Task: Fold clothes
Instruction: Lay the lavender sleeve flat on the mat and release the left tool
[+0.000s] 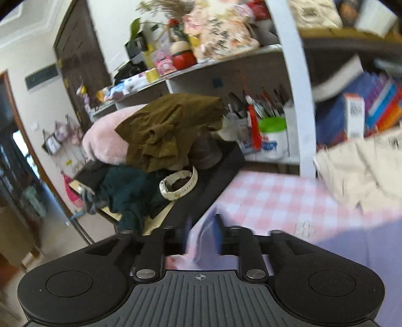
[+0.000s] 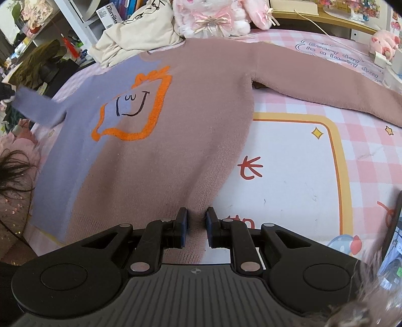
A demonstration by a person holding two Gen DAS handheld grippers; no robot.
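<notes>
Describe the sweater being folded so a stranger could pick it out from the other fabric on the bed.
On the pink checked bedspread, it is the big knit sweater lying flat, sleeves spread. The cream garment crumpled by its collar and the pink plush toy are plain; only this one is half lavender, half dusty pink, with an orange fuzzy outline around a drawn smiling face.

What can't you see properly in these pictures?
- Left wrist view: the left claw tips, hidden by blurred purple cloth; its grip is unclear.
- Right wrist view: the sweater right cuff, cut off by the frame edge.
- Right wrist view: the sweater hem, hidden behind the right claw.
</notes>
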